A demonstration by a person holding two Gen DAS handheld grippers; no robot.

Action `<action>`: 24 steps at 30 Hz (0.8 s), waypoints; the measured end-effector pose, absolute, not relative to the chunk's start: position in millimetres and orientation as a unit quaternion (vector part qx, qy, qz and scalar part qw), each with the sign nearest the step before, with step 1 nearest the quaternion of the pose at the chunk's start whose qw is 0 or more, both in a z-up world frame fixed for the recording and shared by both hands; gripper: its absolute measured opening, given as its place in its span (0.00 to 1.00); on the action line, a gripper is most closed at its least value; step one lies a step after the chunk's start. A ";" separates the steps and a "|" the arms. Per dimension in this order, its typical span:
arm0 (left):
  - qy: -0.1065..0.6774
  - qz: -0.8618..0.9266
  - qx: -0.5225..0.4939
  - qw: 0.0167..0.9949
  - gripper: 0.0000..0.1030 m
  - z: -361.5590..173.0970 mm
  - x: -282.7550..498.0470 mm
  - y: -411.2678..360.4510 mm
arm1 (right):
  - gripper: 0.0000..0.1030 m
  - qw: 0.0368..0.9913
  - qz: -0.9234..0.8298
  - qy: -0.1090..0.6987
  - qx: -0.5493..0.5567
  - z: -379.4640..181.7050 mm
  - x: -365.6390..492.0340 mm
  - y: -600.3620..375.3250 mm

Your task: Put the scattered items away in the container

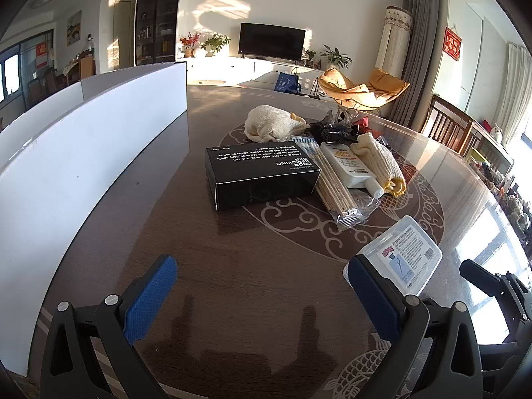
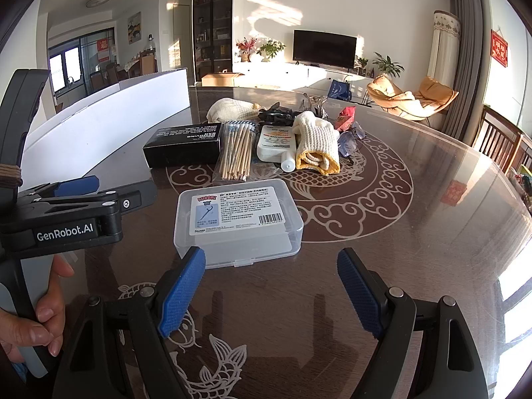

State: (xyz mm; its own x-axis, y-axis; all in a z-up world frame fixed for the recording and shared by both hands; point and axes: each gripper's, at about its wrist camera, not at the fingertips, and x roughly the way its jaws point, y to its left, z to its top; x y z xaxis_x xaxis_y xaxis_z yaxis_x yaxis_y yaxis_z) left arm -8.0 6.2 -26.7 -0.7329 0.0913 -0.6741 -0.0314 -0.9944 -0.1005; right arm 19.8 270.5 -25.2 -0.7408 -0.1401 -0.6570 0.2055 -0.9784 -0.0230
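A white container [image 1: 83, 153] stands at the table's left; it also shows in the right wrist view [image 2: 109, 126]. A black box [image 1: 262, 174] [image 2: 184, 143], a packet of cotton swabs [image 1: 332, 186] [image 2: 236, 149], a white bottle [image 1: 352, 166] [image 2: 276, 144], a rolled cream cloth [image 1: 382, 163] [image 2: 316, 146] and a clear plastic case [image 1: 404, 252] [image 2: 237, 221] lie scattered. My left gripper [image 1: 262, 286] is open and empty, short of the black box. My right gripper [image 2: 271, 276] is open and empty, just short of the clear case.
The dark patterned table [image 2: 415, 232] has a glass top. A second cream cloth [image 1: 269, 123], dark clips [image 1: 332, 133] and crinkled wrappers [image 2: 345, 116] lie behind the pile. Wooden chairs [image 1: 449, 123] stand at the right edge.
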 end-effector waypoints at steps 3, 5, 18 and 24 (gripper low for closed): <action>-0.041 0.930 -0.364 0.033 1.00 -26.7 -8.0 6.1 | 0.80 0.093 -0.932 0.047 0.348 -25.3 20.0 270.7; -0.041 0.930 -0.364 0.033 1.00 -26.8 -7.8 6.5 | 0.80 0.093 -0.932 0.047 0.348 -25.2 19.6 270.4; -0.042 0.930 -0.364 0.034 1.00 -26.7 -8.0 5.5 | 0.80 0.092 -0.931 0.048 0.349 -25.4 19.9 270.6; -0.042 0.930 -0.364 0.034 1.00 -26.7 -8.0 5.3 | 0.80 0.092 -0.931 0.048 0.349 -25.2 19.6 270.4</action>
State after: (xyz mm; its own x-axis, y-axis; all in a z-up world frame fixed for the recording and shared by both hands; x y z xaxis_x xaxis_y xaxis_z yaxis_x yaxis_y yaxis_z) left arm -8.0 5.3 -26.7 -0.7323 0.0945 -0.6744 -0.0332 -0.9941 -0.1033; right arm 19.6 270.4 -25.2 -0.7391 -0.1382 -0.6593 0.2051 -0.9784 -0.0248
